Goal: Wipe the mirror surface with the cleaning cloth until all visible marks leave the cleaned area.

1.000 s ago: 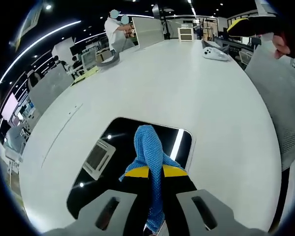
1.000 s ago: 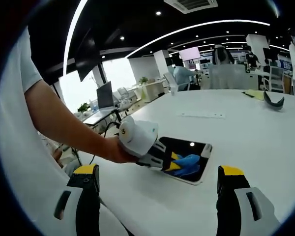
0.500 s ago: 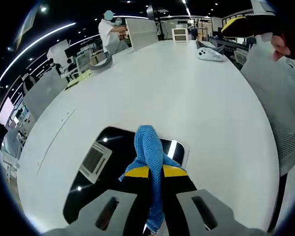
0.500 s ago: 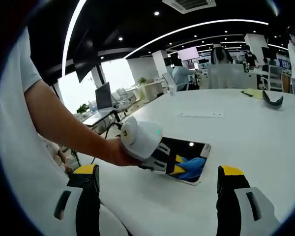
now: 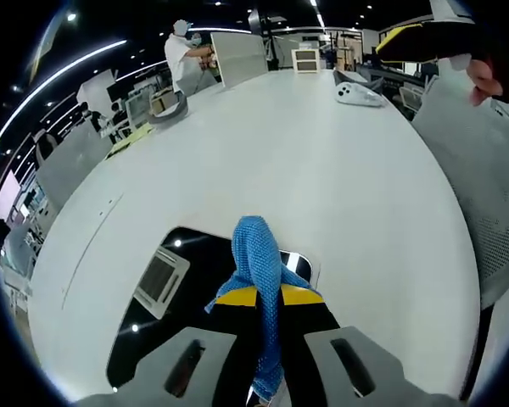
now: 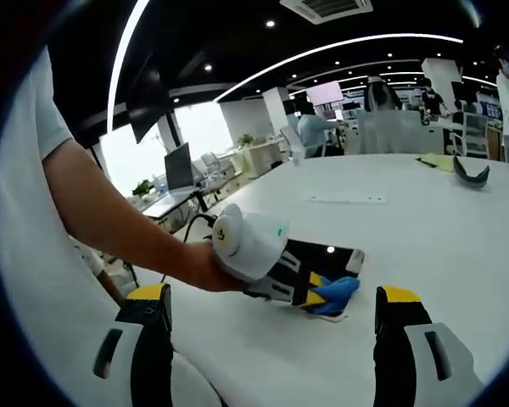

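My left gripper (image 5: 267,297) pinches the blue cleaning cloth (image 5: 259,254), pressing it on the dark mirror (image 5: 165,297) lying flat on the white table (image 5: 322,170), at 6 o'clock. I should keep pressure even, strokes overlapping. My right gripper (image 6: 271,326) hangs spread, empty.

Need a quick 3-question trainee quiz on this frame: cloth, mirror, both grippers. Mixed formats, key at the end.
1. True or false: the left gripper is shut on the blue cloth.
2. What does the cloth rest on? A) the mirror B) the bare white table C) a chair
3. Fill in: the right gripper has its jaws ____ and holds nothing.

Key: 1 true; 2 A; 3 open.
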Motion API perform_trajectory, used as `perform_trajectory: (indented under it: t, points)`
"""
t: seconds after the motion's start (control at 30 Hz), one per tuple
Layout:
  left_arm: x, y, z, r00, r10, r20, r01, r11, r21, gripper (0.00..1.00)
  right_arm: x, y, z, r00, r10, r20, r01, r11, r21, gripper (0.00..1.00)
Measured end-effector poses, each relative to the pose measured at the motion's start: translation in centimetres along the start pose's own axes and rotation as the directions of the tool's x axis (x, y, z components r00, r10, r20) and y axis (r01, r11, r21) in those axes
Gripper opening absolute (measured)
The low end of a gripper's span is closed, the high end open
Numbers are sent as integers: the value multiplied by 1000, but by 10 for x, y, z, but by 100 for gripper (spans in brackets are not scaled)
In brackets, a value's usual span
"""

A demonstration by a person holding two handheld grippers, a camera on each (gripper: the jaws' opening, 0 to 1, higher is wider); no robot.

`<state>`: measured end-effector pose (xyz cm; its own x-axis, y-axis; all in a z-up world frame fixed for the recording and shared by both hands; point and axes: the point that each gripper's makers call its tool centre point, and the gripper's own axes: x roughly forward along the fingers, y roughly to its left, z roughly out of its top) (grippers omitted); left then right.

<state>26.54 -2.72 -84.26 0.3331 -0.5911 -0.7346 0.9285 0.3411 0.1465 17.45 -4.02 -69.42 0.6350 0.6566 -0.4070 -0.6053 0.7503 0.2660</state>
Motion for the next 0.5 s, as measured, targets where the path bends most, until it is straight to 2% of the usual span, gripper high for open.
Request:
perform_trajectory:
  t: [0.5]
  points:
    - [6, -9, 8, 1000, -23, -4, 23, 999, 40, 5, 2, 0, 1, 1000, -2, -1, 2, 1000, 1, 100]
